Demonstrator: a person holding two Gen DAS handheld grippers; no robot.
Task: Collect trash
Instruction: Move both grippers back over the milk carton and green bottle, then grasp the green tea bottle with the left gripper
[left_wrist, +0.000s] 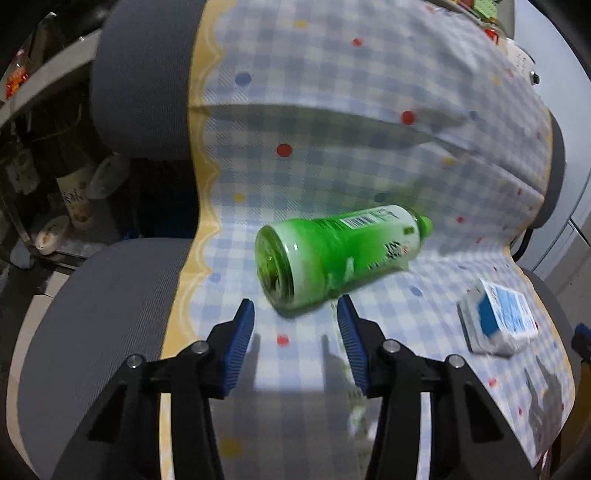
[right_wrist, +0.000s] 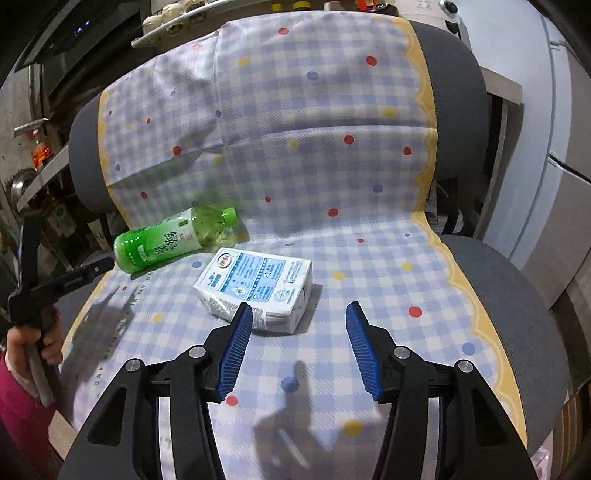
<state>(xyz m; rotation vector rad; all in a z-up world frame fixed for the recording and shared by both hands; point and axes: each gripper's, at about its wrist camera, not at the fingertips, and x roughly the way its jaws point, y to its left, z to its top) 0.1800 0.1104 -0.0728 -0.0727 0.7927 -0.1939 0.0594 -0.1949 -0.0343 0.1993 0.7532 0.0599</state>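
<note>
A green plastic tea bottle (left_wrist: 332, 254) lies on its side on the checkered cloth over a grey chair seat; it also shows in the right wrist view (right_wrist: 166, 240). My left gripper (left_wrist: 295, 314) is open and empty, its blue pads just short of the bottle's base. A white and blue carton (right_wrist: 258, 284) lies flat on the seat, right of the bottle; it also shows in the left wrist view (left_wrist: 498, 317). My right gripper (right_wrist: 299, 317) is open and empty, just in front of the carton's near right corner.
The checkered cloth (right_wrist: 332, 147) covers the chair's seat and back. Grey chair padding (left_wrist: 92, 295) shows at both sides. Shelves with jars and cups (left_wrist: 55, 184) stand to the left. A white cabinet (right_wrist: 554, 147) stands to the right.
</note>
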